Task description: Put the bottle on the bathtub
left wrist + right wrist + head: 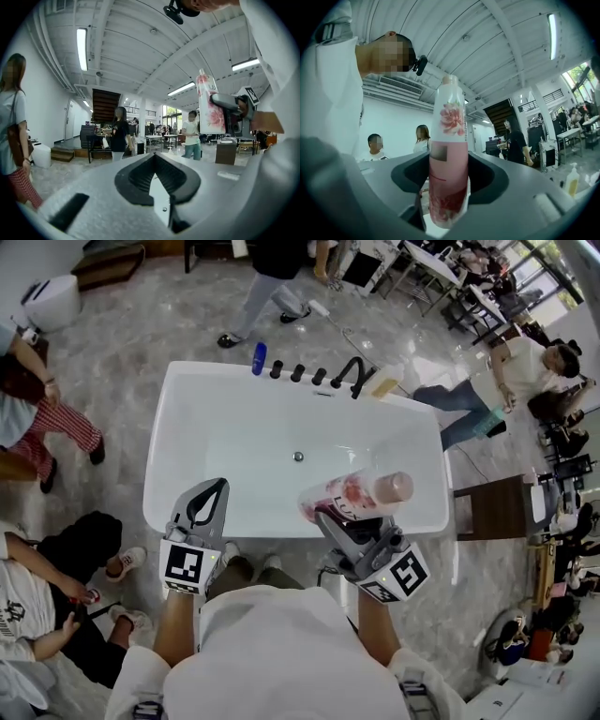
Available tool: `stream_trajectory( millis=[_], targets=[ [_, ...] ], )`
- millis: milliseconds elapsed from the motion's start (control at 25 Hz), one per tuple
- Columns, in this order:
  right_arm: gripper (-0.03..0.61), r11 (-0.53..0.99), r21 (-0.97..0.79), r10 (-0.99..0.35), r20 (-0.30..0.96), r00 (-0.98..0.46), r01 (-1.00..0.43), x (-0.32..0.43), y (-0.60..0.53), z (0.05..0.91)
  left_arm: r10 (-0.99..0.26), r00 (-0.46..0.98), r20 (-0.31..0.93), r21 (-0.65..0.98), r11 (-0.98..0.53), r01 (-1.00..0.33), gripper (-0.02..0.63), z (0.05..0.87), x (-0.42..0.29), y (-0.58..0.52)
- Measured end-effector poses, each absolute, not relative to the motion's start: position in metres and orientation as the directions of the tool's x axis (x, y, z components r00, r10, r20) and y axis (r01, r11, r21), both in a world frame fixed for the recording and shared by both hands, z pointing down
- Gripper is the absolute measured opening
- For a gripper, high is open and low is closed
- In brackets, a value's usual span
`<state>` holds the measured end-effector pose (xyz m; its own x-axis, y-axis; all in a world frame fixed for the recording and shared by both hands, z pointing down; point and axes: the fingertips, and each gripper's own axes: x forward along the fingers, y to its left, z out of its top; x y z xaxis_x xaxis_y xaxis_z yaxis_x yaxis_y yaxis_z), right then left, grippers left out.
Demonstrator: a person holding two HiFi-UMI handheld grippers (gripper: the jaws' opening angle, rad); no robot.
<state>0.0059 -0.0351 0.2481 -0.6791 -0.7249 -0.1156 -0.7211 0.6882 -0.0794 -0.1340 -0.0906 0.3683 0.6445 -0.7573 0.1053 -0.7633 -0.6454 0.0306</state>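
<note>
Since the right gripper is clenched round the lower body of the bottle, the pick-up is done and only the placing remains. Nearest the person, at 7 o'clock from the drain, the left gripper hangs with its jaws closed on nothing. At 5 o'clock the bottle lies tilted in the air, its cap toward 3 o'clock, over the near right corner of the bathtub. It does not appear to touch the rim. What is left, as I judge it, is to stand it on a flat stretch of rim and let go. Farther off, along the rim at 12 o'clock, stand a blue bottle, dark knobs and a faucet. Beyond them, people stand on the marble floor.
</note>
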Motion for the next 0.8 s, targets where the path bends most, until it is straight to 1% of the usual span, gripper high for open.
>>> stream_trajectory(
  millis=[160,320,560,800],
  targets=[
    [0.249,0.703,-0.060,-0.710,-0.100,-0.697,-0.708,0.002,-0.046,0.255,-0.773,0.624,0.116,0.035,-0.625,-0.780,0.006,0.372,-0.140,-0.091],
    [0.249,0.729,-0.054,-0.684,-0.119,-0.720,-0.683,-0.002,-0.066,0.256,-0.801,0.583,0.135,0.016,-0.587,-0.810,0.006,0.372,-0.149,-0.096],
    [0.249,0.747,-0.039,-0.663,-0.108,-0.741,-0.663,0.007,-0.082,0.265,-0.823,0.552,0.136,0.008,-0.556,-0.831,0.006,0.371,-0.142,-0.100],
    [0.249,0.769,-0.044,-0.639,-0.077,-0.765,-0.638,0.031,-0.109,0.273,-0.823,0.527,0.213,0.030,-0.533,-0.845,0.006,0.384,-0.122,-0.095]
  ],
)
